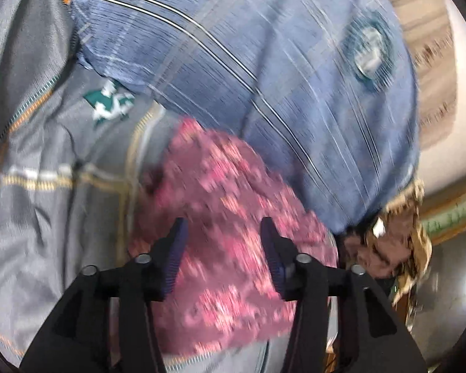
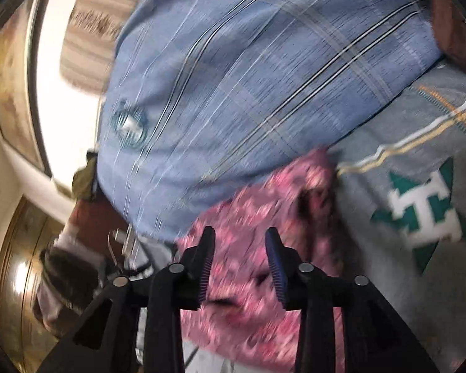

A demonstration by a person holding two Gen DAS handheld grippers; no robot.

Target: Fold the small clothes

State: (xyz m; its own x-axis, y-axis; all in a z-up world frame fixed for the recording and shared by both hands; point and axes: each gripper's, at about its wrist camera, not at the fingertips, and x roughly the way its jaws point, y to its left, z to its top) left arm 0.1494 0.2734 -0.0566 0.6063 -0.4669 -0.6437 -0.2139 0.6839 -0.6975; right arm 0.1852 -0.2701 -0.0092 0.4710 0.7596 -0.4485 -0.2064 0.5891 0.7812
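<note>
Pink patterned cloth (image 1: pixel 226 217) lies between both my jaws, spread apart, empty; blue plaid shorts (image 1: pixel 264 77) at twelve o'clock. Next: pinching an edge.

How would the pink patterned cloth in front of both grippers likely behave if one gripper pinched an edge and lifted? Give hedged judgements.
The pink patterned cloth lies bunched in soft folds, so it would probably droop limply. It looks thin, so likely light. Part of it appears tucked under the blue plaid garment, which might drag.
</note>
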